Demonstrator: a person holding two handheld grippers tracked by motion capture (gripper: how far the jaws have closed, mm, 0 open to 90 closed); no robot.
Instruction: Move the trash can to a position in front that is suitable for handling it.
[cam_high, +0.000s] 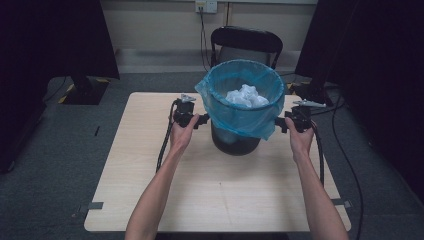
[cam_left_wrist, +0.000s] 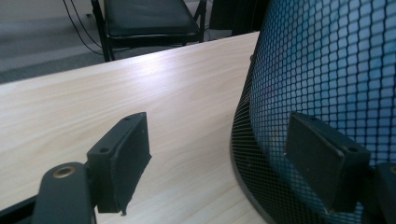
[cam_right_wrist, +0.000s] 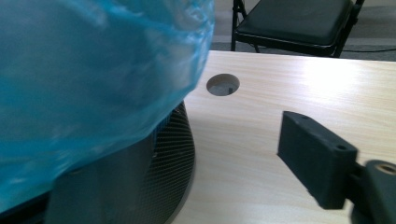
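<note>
A black mesh wastebasket (cam_high: 235, 142) lined with a blue plastic bag (cam_high: 240, 117) stands on the far middle of the light wood table (cam_high: 215, 195). Crumpled white paper (cam_high: 246, 96) lies inside it. My left gripper (cam_high: 204, 119) is at the bin's left side, under the bag's overhang. In the left gripper view its jaws stand wide apart, one pad (cam_left_wrist: 322, 158) close in front of the mesh wall (cam_left_wrist: 322, 70), with nothing pinched. My right gripper (cam_high: 281, 124) is at the bin's right side, level with the bag's hanging edge (cam_right_wrist: 93, 84). It is open, with one pad (cam_right_wrist: 317, 158) over bare table.
A black folding chair (cam_high: 245, 42) stands just beyond the table's far edge. A round cable hole (cam_right_wrist: 222, 85) is cut in the tabletop behind the bin. Cables trail from both grippers along the table. Dark stands flank the table on the grey carpet.
</note>
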